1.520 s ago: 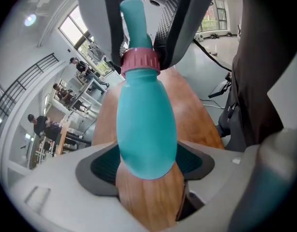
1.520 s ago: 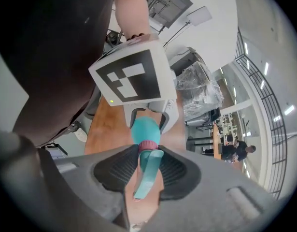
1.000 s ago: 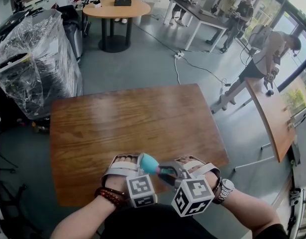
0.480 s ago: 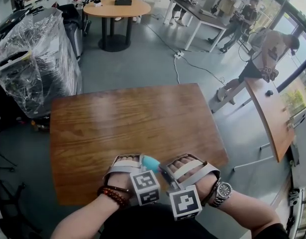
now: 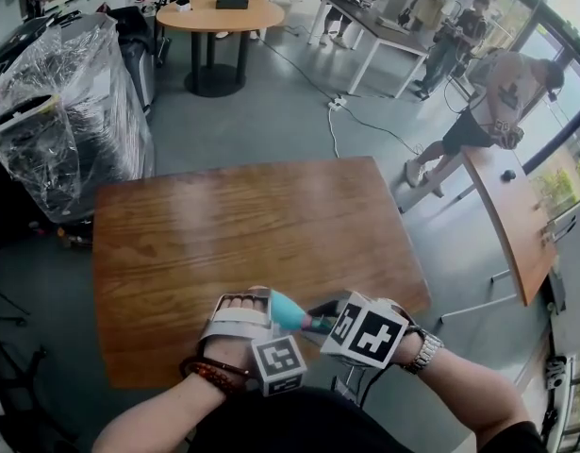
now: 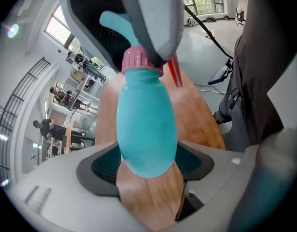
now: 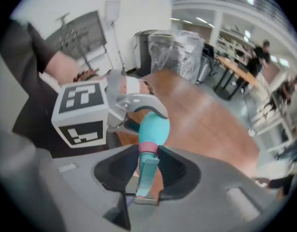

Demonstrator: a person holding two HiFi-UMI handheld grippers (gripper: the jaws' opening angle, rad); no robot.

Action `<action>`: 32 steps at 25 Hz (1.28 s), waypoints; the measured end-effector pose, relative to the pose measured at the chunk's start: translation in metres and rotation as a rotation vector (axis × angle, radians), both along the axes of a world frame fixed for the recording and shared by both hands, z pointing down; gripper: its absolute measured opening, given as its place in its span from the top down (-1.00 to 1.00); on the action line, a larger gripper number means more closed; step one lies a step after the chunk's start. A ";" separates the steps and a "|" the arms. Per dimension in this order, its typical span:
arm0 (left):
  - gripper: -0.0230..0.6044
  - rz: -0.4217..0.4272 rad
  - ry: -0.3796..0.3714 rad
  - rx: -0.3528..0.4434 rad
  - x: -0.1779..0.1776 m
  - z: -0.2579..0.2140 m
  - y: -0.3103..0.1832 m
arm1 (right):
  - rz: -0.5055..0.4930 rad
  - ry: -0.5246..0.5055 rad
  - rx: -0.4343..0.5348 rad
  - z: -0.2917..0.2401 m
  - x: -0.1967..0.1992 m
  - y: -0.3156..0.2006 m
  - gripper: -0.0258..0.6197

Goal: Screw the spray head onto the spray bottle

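Right gripper (image 5: 316,325) has rolled, clamping the spray head (image 7: 147,174) in line with the spray bottle (image 6: 147,124) my left gripper (image 6: 149,164) holds.

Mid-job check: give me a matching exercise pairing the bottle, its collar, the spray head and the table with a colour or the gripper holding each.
Things:
1 spray bottle
2 collar
3 spray head
4 table

Matches:
A wooden brown
B held in the right gripper
C pink
D held in the left gripper

Pairs: 1-D, 2-C, 3-B, 4-A
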State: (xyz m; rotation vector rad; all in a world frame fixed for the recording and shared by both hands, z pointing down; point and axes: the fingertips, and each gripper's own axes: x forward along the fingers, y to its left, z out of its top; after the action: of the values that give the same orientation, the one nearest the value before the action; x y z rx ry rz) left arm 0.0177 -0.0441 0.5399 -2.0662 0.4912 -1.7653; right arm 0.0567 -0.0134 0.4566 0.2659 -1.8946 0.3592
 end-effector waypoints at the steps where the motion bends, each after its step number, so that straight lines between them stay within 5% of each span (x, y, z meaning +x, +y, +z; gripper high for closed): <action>1: -0.28 0.009 0.005 0.018 0.000 -0.001 -0.001 | 0.095 -0.052 -0.082 0.000 0.001 -0.001 0.55; 5: -0.28 0.028 0.018 0.066 0.000 0.000 -0.004 | 0.418 -0.225 -0.376 0.001 0.003 -0.005 0.55; 7: -0.28 0.028 0.022 0.058 0.000 0.003 -0.003 | 0.468 -0.246 -0.406 0.002 0.003 -0.004 0.55; 13: -0.28 0.002 0.084 -0.088 0.005 0.017 0.012 | 0.112 -0.112 -0.043 0.002 -0.002 0.001 0.55; 20: -0.28 -0.051 0.369 -0.347 0.026 0.020 0.035 | -0.190 -0.160 0.253 -0.006 -0.013 0.008 0.55; 26: -0.28 0.030 0.576 -0.439 0.045 0.001 0.050 | -0.328 -0.248 0.349 -0.019 -0.019 0.019 0.54; 32: -0.28 0.087 0.625 -0.457 0.048 -0.004 0.056 | -0.370 -0.231 0.372 -0.032 -0.017 0.022 0.54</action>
State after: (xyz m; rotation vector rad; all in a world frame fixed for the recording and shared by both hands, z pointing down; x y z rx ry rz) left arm 0.0657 0.0114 0.5358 -2.9208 0.1530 -1.2308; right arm 0.0395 0.0085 0.4243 0.1166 -2.1821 -0.2241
